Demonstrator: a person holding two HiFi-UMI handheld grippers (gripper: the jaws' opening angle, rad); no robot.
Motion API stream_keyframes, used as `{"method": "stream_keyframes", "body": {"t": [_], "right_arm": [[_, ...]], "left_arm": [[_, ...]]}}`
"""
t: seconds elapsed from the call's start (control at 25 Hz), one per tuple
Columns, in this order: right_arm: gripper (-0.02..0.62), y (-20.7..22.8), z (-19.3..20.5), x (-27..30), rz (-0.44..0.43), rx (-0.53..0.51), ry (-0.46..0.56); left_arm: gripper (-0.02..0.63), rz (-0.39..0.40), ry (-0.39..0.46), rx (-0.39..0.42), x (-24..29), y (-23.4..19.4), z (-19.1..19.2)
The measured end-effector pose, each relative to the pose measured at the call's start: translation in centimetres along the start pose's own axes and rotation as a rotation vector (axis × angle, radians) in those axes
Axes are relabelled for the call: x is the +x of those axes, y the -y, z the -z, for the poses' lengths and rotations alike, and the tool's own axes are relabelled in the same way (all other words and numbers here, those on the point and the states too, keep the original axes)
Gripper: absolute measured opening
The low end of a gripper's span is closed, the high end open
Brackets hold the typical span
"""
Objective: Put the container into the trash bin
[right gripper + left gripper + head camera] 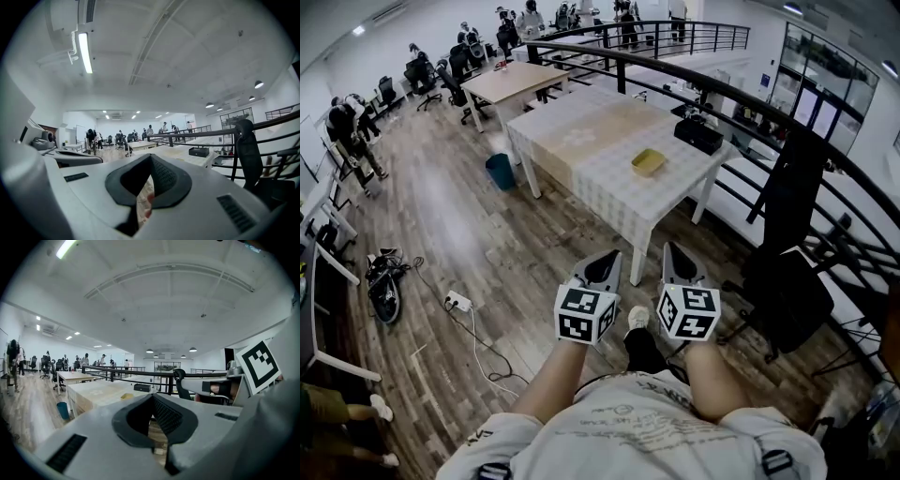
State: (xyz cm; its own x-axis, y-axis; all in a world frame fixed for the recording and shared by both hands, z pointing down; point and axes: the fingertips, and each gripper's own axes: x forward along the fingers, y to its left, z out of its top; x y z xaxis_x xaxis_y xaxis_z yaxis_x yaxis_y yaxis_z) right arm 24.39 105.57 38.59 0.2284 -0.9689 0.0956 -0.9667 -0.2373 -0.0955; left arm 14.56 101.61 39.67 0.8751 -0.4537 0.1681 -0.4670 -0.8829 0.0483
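A small yellow container sits on the near part of a table with a checked cloth. A blue trash bin stands on the floor by the table's left side. My left gripper and right gripper are held side by side close to my body, well short of the table, pointing toward it. Both have their jaws together with nothing between them. In the left gripper view the container and the bin show small beyond the shut left gripper. The right gripper looks the same.
A black box lies at the table's far right corner. A black railing curves behind the table, with a coat stand and a black chair to my right. A power strip and cable lie on the wooden floor at left. People and desks fill the far end.
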Motion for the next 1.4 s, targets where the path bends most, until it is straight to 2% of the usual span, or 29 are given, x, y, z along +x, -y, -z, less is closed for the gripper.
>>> {"method": "stream_keyframes", "body": {"t": [0.36,0.64,1.4], "right_arm": [[-0.009,2.3,-0.4,9.2,0.014,-0.002,0.008],[-0.009,4.6,-0.7,18.1,0.007,-0.002,-0.016],[-0.009,14.8,-3.1,43.2,0.030,-0.011,-0.078]], "left_arm": [[0.005,0.001,0.005,0.006,6.9,-5.7,-0.8],[0.005,0.006,-0.015,-0.007,14.5,-10.2,-1.6],[0.005,0.053,-0.039,-0.037,39.4,-22.0,-6.4]]}}
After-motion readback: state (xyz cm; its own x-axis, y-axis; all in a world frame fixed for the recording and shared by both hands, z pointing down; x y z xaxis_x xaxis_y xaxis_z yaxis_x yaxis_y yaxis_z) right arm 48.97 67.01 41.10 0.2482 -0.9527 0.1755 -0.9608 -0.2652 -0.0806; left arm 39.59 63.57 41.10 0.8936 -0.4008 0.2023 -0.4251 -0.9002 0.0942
